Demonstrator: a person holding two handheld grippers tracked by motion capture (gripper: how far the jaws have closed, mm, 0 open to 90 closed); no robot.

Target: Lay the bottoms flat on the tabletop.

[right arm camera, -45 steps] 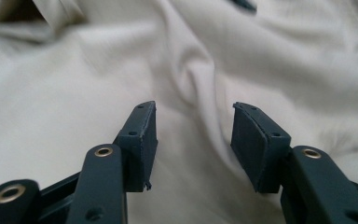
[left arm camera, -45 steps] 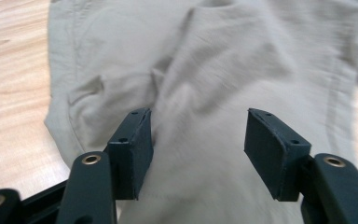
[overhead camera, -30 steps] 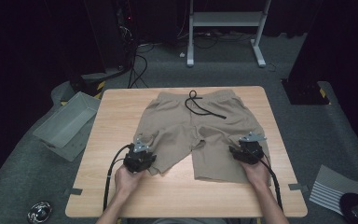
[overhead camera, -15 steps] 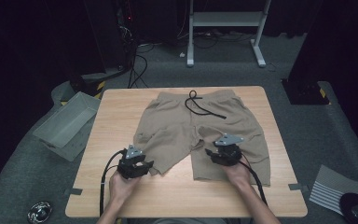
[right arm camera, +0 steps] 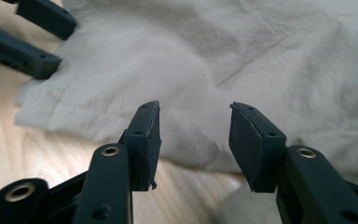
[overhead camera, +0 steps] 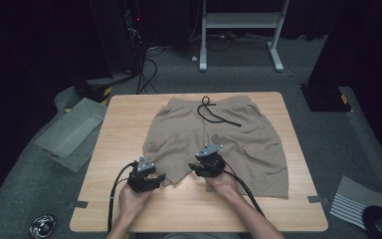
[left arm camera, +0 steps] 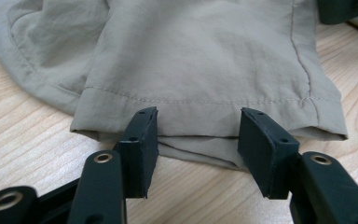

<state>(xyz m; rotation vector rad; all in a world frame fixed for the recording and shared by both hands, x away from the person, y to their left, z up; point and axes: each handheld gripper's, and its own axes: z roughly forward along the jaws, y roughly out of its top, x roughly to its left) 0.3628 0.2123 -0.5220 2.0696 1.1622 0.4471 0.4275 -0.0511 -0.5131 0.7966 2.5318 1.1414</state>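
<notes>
The beige shorts [overhead camera: 214, 139] lie flat on the wooden surface [overhead camera: 119, 119], waistband away from the person. The left hand-held gripper [left arm camera: 196, 133] has just been opening; its jaws stand apart at the hem of one leg, pressing nothing. The right hand-held gripper [right arm camera: 193, 135] has been closing a little, but is open above the cloth. A risk is that the jaws take only the upper layer, so the leg bunches.
</notes>
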